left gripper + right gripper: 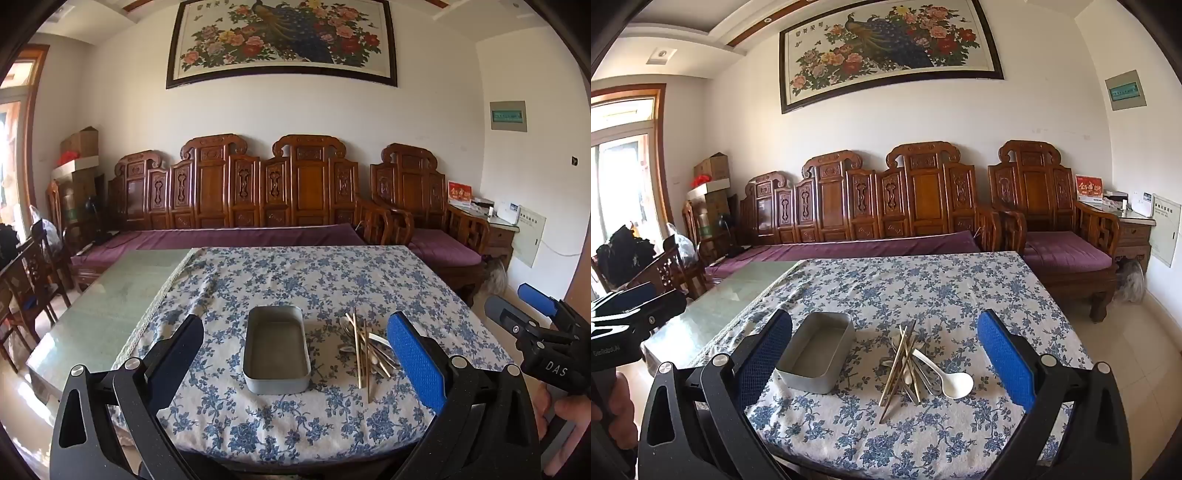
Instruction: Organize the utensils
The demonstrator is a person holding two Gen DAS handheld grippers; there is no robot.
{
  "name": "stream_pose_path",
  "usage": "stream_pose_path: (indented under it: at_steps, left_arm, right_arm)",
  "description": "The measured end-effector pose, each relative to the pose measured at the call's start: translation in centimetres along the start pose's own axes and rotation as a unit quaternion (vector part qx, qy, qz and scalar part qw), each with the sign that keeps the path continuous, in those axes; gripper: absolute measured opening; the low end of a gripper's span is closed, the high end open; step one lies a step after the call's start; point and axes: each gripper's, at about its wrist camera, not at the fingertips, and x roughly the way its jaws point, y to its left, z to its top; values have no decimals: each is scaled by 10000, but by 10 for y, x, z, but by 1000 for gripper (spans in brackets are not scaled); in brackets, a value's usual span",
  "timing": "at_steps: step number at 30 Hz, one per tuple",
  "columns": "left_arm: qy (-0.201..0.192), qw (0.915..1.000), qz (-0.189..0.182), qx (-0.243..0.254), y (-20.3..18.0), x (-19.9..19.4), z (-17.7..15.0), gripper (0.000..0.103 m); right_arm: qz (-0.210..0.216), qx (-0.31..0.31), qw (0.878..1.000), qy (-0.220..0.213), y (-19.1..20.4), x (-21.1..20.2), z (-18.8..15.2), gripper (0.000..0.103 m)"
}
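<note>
Standing ready above the near edge of the desk (229,280), both grippers are held clear of the work and neither carries anything. The left gripper (295,354) has its fingers spread wide, framing the metal tray (276,376) and part of the utensil heap. The right gripper (884,354) is likewise spread wide, with the heap lying between its fingers in its own view.

Position of task items: the tray sits on the blue-flowered tablecloth (923,284), towards the near side, and is seen to be empty. Just to its right, close but apart, lies the pile of utensils (908,365): several chopsticks (357,350) laid roughly near-to-far and crossing one another, metal spoons beneath them, and a white spoon (955,382) at the right of the heap with its bowl towards the near side. The exact count of metal pieces cannot be told, as they overlap.

Assessment: the task appears to be at its opening step, with nothing yet sorted into the tray. The next move would call for a gripper to descend on one piece at the top of the heap, most likely a chopstick or the white spoon, closing across its narrow width. Risk noted: the pieces are interlocked, so lifting one may drag or scatter its neighbours.
</note>
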Motion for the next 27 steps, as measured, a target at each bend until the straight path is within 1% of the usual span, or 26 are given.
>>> stream_pose_path:
  at_steps: [7,10,15,17,19,27]
  left_arm:
    - [23,10000,16,5,0,4,1,96]
    - [-28,10000,2,9,0,0,0,97]
    - [-34,10000,4,10,0,1,0,97]
    - [-43,10000,1,14,-3,0,4,97]
    - [-47,10000,3,13,0,-5,1,96]
    - [-58,10000,7,15,1,-6,3,97]
  right_arm:
    - [0,2,10000,9,-1,0,1,100]
    - [1,-2,10000,3,0,-1,1,100]
    - [6,6,10000,-7,-1,-1,1,100]
    - [6,2,10000,-6,-1,-1,1,100]
    - [7,4,10000,-8,-1,-1,1,100]
    - [8,4,10000,-18,0,-2,-1,100]
